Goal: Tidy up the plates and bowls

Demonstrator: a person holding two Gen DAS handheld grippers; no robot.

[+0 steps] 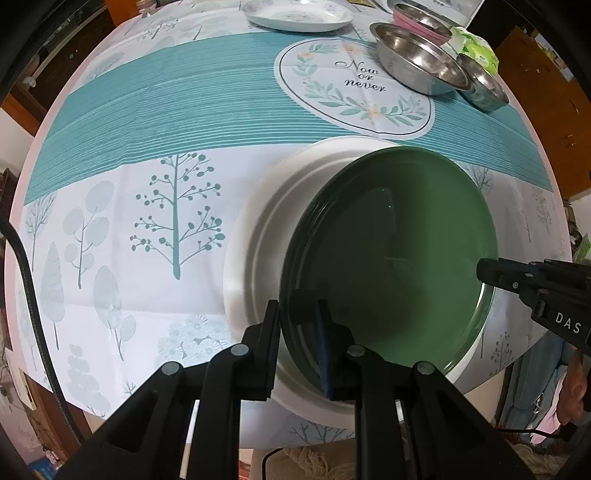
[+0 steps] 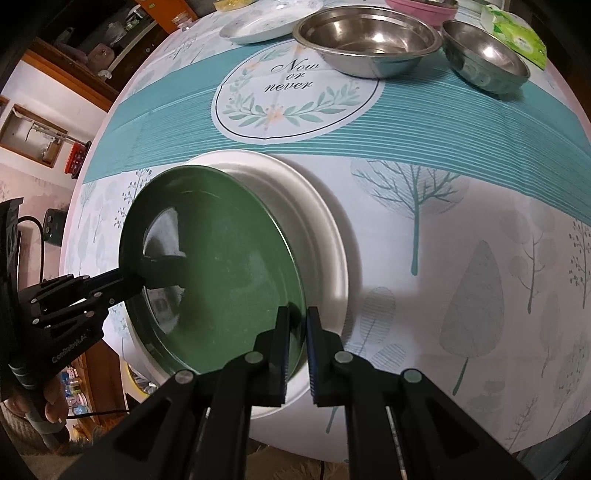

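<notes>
Nearest: left gripper (image 1: 297,314) clamped tight on near-left rim of green plate (image 1: 391,258), one pad outside the rim, other inside, jaws nearly closed w/ only the rim between. Right gripper (image 2: 296,321) likewise pinched on opposite rim of same green plate, jaws almost together, rim edge between pads. Green plate thus held by both, sitting over white plate (image 1: 258,236), offset toward its right side as seen from left wrist cam; whether touching white plate or lifted just clear, can't tell. White plate flat on tablecloth (image 1: 147,122), just under and beside green plate. Beyond green plate: round "Now or never" print (image 1: 354,86) on teal band of the cloth. Past that, further from green plate: large steel bowl (image 1: 417,59), w/ small steel bowl (image 1: 484,83) just beside it, rims near or touching. Pink bowl (image 1: 421,22) behind large steel bowl, a steel bowl nested inside it. Green-white tissue pack (image 1: 476,48) behind small steel bowl. Floral plate (image 1: 295,14) farthest from green plate, at far table edge, well apart from the bowls. Hand (image 2: 48,402) on left gripper handle visible at lower left edge of right wrist cam.
</notes>
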